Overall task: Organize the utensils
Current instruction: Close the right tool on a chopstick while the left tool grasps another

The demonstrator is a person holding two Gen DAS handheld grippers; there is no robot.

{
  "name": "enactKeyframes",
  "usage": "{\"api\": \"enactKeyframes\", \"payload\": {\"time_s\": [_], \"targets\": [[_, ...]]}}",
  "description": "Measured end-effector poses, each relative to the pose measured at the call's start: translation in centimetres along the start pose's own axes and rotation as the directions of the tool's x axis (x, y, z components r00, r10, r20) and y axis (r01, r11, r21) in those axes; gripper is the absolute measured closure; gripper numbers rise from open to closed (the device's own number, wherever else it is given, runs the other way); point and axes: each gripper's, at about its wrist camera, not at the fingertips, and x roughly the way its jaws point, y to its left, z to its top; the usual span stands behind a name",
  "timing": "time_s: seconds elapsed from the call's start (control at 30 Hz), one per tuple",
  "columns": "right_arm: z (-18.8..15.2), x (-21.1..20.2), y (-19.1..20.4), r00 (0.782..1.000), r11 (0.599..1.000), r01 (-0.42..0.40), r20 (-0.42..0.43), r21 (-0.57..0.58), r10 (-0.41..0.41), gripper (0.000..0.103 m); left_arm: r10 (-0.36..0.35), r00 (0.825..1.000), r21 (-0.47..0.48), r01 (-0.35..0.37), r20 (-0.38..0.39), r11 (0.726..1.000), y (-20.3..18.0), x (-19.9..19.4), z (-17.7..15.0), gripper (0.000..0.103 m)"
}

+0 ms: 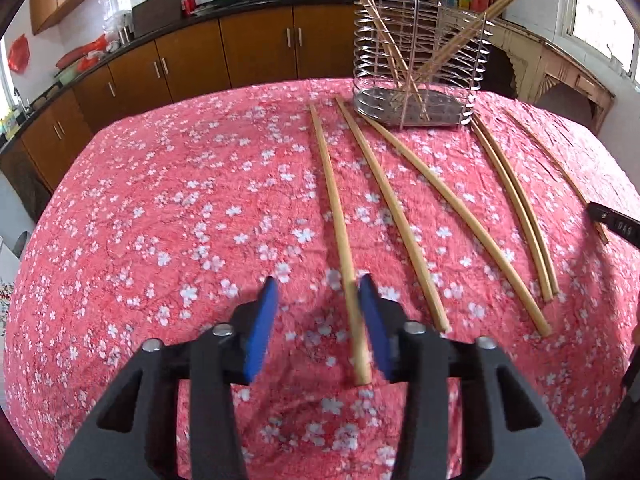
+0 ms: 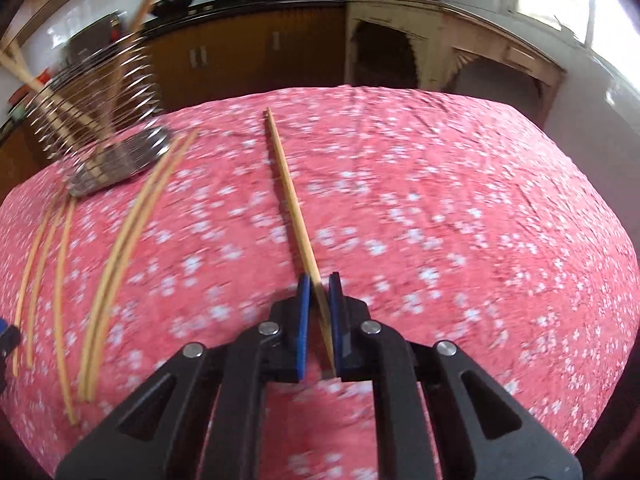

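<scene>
Several bamboo chopsticks lie on the pink floral tablecloth (image 1: 160,200) in front of a wire utensil holder (image 1: 420,60) that has a few chopsticks standing in it. My left gripper (image 1: 319,280) is low over the cloth and open. The near end of the leftmost chopstick (image 1: 332,184) lies between its blue pads, close against the right one, with a wide gap to the left one. My right gripper (image 2: 319,276) is shut on the near end of the rightmost chopstick (image 2: 290,192), which points away across the cloth. The holder (image 2: 96,120) is blurred at the upper left of the right wrist view.
Other loose chopsticks (image 1: 460,204) lie fanned between the two grippers, also seen as blurred chopsticks (image 2: 120,248) in the right wrist view. Wooden cabinets (image 1: 256,52) and a dark counter with pans run behind the table. A pale old cabinet (image 2: 440,44) stands at the back right.
</scene>
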Motion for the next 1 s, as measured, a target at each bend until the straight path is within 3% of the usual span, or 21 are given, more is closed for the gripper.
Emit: {"api": "enactKeyframes", "payload": {"time_s": [0.1, 0.3, 0.47, 0.53, 0.6, 0.63, 0.8, 1.0], "targets": [[0.7, 0.7, -2.0, 1.0, 0.999, 0.022, 0.001, 0.045, -0.022, 0.093, 0.035, 0.999, -0.005, -0.035, -0.007, 0.999, 0.6, 0.6, 0.8, 0.085], [2.0, 1.8, -5.1, 0.998, 0.993, 0.06, 0.0, 0.103, -0.06, 0.093, 0.105, 0.994, -0.052, -0.106, -0.017, 0.993, 4.0, 2.7, 3.1, 0.089], [2.5, 2.5, -5.5, 0.998, 0.993, 0.055, 0.004, 0.101, -0.056, 0.092, 0.072, 0.997, -0.067, -0.072, -0.003, 0.995, 6.4, 3.7, 4.2, 0.088], [2.2, 2.3, -5.6, 0.999, 0.995, 0.046, 0.012, 0.091, -0.048, 0.079, 0.046, 0.999, -0.073, -0.045, 0.011, 0.996, 6.7, 3.3, 3.8, 0.082], [1.9, 1.7, -5.7, 0.999, 0.996, 0.027, 0.03, 0.084, -0.03, 0.068, 0.041, 0.999, -0.05, -0.04, 0.036, 0.998, 6.9, 2.6, 3.1, 0.052], [1.8, 1.3, -5.7, 0.999, 0.997, 0.022, 0.041, 0.079, -0.025, 0.068, 0.05, 0.998, -0.037, -0.048, 0.046, 0.998, 7.1, 2.4, 3.0, 0.047], [1.2, 0.8, -5.9, 0.999, 0.999, -0.021, 0.047, 0.05, 0.019, 0.067, 0.045, 0.997, 0.039, -0.048, 0.064, 0.998, 6.6, 1.7, 2.3, 0.045], [1.0, 1.4, -6.5, 1.0, 0.997, -0.028, 0.009, 0.073, 0.027, 0.072, 0.017, 0.999, 0.035, -0.018, 0.041, 0.999, 6.7, 2.0, 2.1, 0.045]]}}
